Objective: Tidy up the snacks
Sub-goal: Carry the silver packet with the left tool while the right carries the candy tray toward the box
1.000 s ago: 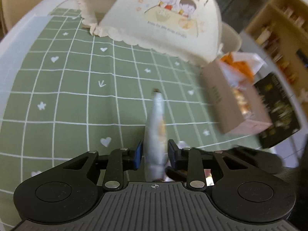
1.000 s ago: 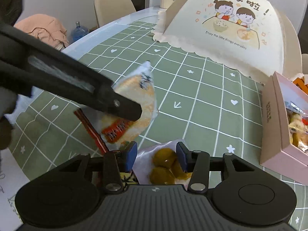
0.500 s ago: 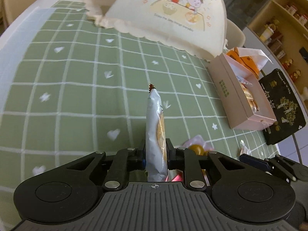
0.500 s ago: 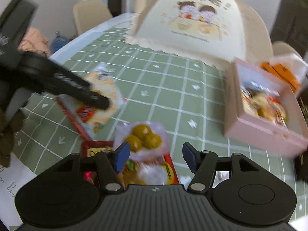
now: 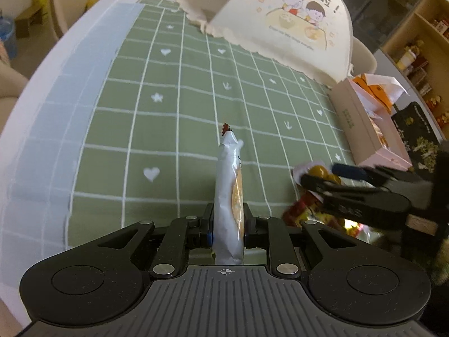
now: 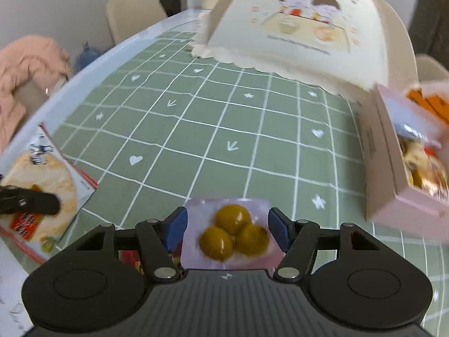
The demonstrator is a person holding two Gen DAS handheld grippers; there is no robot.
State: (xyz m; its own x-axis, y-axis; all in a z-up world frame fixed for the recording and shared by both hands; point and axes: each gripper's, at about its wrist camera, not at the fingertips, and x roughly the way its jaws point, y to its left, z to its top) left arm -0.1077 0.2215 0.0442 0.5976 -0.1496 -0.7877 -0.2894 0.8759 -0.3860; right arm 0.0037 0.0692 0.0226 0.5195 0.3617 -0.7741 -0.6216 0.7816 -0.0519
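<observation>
My left gripper [image 5: 226, 226] is shut on a rice cracker packet [image 5: 229, 196], held edge-on above the green checked cloth; the packet also shows in the right wrist view [image 6: 42, 185]. My right gripper [image 6: 226, 231] stands around a clear pack of three olive-green balls [image 6: 233, 234], its blue pads at the pack's two sides; the pack also shows in the left wrist view [image 5: 320, 172]. The pink snack box [image 6: 393, 174] stands open at the right with several wrapped snacks inside.
A cream mesh food cover [image 6: 303, 28] stands at the back of the table. A red snack bag [image 5: 306, 213] lies under my right gripper. A black box [image 5: 418, 137] and orange packaging [image 5: 373, 90] lie beyond the pink box [image 5: 362, 123]. Chairs stand behind the table.
My left gripper closed on the rice cracker packet and lifted it. My right gripper opened wider, then came around the pack of green balls, which now sits between its pads.
</observation>
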